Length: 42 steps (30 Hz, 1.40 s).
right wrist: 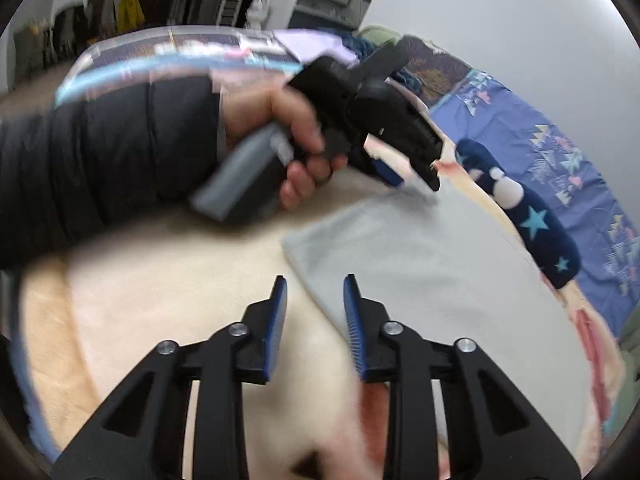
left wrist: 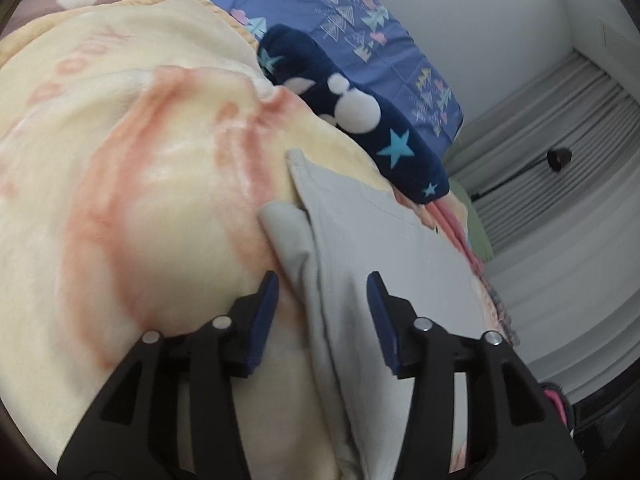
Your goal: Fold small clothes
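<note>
A pale grey folded garment (left wrist: 380,240) lies flat on a cream blanket with a pink print (left wrist: 140,180). My left gripper (left wrist: 322,292) hovers over the garment's left edge, its jaws open and nothing pinched between the blue pads. In the right wrist view the same grey garment (right wrist: 420,248) spreads to the right. My right gripper (right wrist: 316,292) stands open over its near left edge, its pads clear of the cloth. At the garment's far corner is the left gripper (right wrist: 412,178), held by a hand in a dark sleeve (right wrist: 100,152).
A navy fleece piece with stars and white dots (left wrist: 360,108) (right wrist: 532,220) lies beside the grey garment. Behind it is a blue patterned sheet (left wrist: 360,32). A white wall and white slats (left wrist: 560,160) are to the right of the bed.
</note>
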Tool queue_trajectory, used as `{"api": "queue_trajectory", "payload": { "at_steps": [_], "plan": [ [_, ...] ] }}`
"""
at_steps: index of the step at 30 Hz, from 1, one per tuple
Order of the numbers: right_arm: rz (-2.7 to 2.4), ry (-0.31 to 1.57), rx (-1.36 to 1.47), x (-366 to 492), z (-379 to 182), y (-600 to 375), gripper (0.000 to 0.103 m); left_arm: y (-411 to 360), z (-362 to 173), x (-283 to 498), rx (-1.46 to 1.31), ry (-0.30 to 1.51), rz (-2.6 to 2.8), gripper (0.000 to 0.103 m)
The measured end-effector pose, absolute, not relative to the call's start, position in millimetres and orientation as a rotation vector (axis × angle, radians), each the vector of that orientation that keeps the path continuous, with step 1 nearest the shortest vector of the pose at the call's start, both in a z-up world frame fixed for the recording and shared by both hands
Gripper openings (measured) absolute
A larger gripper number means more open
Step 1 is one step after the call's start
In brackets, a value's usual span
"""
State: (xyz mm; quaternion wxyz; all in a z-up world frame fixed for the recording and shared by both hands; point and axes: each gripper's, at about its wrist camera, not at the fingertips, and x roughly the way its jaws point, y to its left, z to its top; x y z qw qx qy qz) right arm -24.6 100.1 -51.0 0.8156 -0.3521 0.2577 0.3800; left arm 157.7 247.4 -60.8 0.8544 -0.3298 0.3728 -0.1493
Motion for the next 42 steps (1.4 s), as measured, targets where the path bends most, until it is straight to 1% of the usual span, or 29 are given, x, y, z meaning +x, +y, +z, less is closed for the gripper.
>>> {"api": "queue_trajectory", "payload": {
  "at_steps": [1,3,4,5,6,7,9,12,15,17,18,20,21,23,24,28,30,31,32,34,36,37,38,40,42],
  "plan": [
    [0.767,0.550,-0.794,-22,-58,108,0.030,245,-59,166,-0.686,0.796,-0.326,0.048],
    [0.736,0.536,-0.834,-18,-66,119,0.032,243,-60,180,-0.687,0.808,-0.328,0.042],
    [0.721,0.526,-0.842,-15,-68,125,0.032,245,-60,184,-0.691,0.802,-0.323,0.023],
    [0.712,0.519,-0.842,-12,-68,128,0.032,248,-58,187,-0.706,0.783,-0.330,0.009],
    [0.712,0.521,-0.832,-9,-68,131,0.028,252,-56,188,-0.731,0.754,-0.349,0.009],
    [0.714,0.529,-0.818,-6,-67,132,0.003,257,-52,186,-0.749,0.702,-0.365,0.008],
    [0.753,0.548,-0.751,-5,-61,128,0.002,260,-53,181,-0.755,0.655,-0.377,0.008],
    [0.793,0.558,-0.705,-4,-52,119,0.003,263,-76,185,-0.752,0.731,-0.312,0.008],
    [0.800,0.598,-0.698,2,-57,120,0.003,263,-71,185,-0.727,0.716,-0.302,0.008],
    [0.793,0.586,-0.705,-1,-57,121,0.003,264,-73,183,-0.735,0.712,-0.304,0.008],
    [0.799,0.580,-0.706,-4,-56,121,0.003,266,-73,181,-0.744,0.704,-0.311,0.008],
    [0.820,0.580,-0.701,-6,-53,116,0.007,268,-73,179,-0.755,0.694,-0.313,0.009],
    [0.842,0.589,-0.692,-9,-50,112,0.011,270,-72,176,-0.763,0.687,-0.312,0.010],
    [0.900,0.618,-0.631,-9,-41,96,0.032,275,-71,172,-0.781,0.664,-0.298,0.012],
    [0.919,0.629,-0.592,-5,-36,87,0.034,277,-71,170,-0.791,0.654,-0.295,0.013],
    [0.838,0.727,-0.398,33,-27,41,0.035,286,-70,162,-0.838,0.620,-0.304,0.024],
    [0.728,0.772,-0.297,56,-27,21,0.035,283,-69,163,-0.825,0.641,-0.316,0.027],
    [0.706,0.797,-0.245,64,-29,13,0.035,280,-68,163,-0.806,0.655,-0.323,0.030],
    [0.694,0.826,-0.200,71,-33,8,0.034,275,-66,163,-0.782,0.669,-0.336,0.036],
    [0.671,0.900,-0.179,79,-50,8,0.035,263,-63,165,-0.723,0.705,-0.366,0.043],
    [0.654,0.878,-0.218,75,-57,12,0.036,253,-65,169,-0.662,0.741,-0.368,0.042],
    [0.651,0.866,-0.238,72,-54,15,0.037,249,-65,171,-0.640,0.751,-0.359,0.040],
    [0.652,0.850,-0.250,69,-50,17,0.037,247,-64,171,-0.628,0.750,-0.358,0.032],
    [0.705,0.779,-0.308,48,-38,28,0.037,248,-67,172,-0.649,0.750,-0.374,0.013],
    [0.762,0.676,-0.477,21,-34,50,0.038,252,-70,174,-0.679,0.752,-0.381,0.013]
  ]
}}
